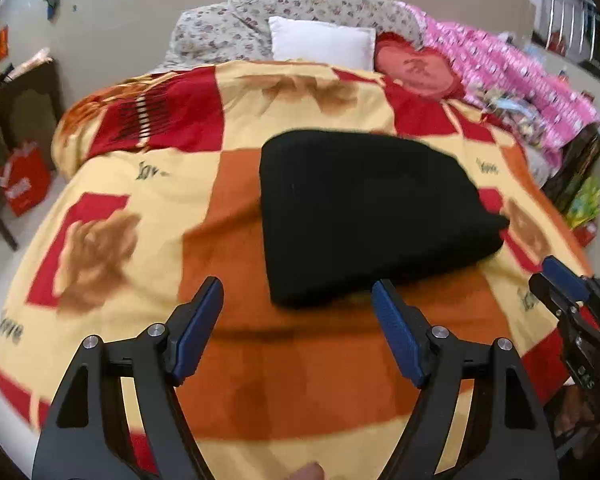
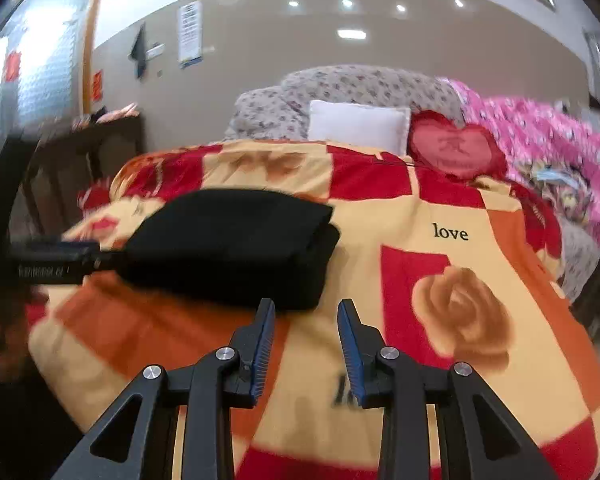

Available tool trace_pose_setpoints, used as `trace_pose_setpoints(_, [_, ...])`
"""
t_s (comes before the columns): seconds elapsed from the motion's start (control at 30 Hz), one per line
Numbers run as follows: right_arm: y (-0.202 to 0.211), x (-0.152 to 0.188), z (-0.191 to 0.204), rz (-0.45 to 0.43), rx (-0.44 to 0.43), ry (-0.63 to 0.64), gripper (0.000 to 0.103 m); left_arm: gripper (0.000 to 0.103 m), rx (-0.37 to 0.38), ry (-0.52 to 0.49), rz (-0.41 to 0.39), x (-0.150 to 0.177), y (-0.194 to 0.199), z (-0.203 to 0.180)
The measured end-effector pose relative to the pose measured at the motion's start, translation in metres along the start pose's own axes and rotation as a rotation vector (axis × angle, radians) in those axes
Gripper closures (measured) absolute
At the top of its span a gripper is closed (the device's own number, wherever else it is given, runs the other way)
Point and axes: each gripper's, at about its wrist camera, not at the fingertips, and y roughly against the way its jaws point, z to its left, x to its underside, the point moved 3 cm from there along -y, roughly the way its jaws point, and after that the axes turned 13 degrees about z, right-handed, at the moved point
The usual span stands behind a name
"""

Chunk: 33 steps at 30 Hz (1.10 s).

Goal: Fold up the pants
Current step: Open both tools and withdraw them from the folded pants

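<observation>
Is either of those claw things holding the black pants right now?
No. The folded black pants lie free on the blanket, with the left gripper and right gripper both open.

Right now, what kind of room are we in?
Most likely a bedroom. The folded black pants lie on a bed covered by a checked blanket, with a white pillow and a heart-shaped cushion at its head.

Motion blur is smearing the blanket (image 1: 148, 184) along the bed's left edge, leaving its lettering barely readable. The right gripper (image 1: 572, 292) is being cut off by the left wrist view's right edge, so its jaw gap is not showing there. The left gripper (image 2: 56, 258) is blurring into a dark streak, partly hiding the pants (image 2: 236, 248) at their left end.
</observation>
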Motion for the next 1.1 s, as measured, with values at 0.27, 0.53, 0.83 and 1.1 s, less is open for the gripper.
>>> trace_pose_setpoints(0.27, [-0.011, 0.011, 0.002, 0.037, -0.048, -0.048, 0.072, 0.025, -0.037, -0.038, -0.01, 0.02, 0.007, -0.02])
trace_pose_setpoints(0.53, [-0.011, 0.013, 0.005, 0.039, -0.042, -0.054, 0.072, 0.025, -0.04, -0.03, 0.01, 0.023, 0.001, -0.021])
trace_pose_setpoints(0.83, [-0.01, 0.013, 0.008, 0.038, -0.034, -0.042, 0.072, 0.024, 0.023, -0.032, 0.032, 0.026, -0.004, -0.024])
trace_pose_setpoints(1.1, [-0.01, 0.014, 0.008, 0.044, -0.028, -0.037, 0.072, 0.009, 0.001, 0.0, -0.037, 0.029, 0.002, -0.018])
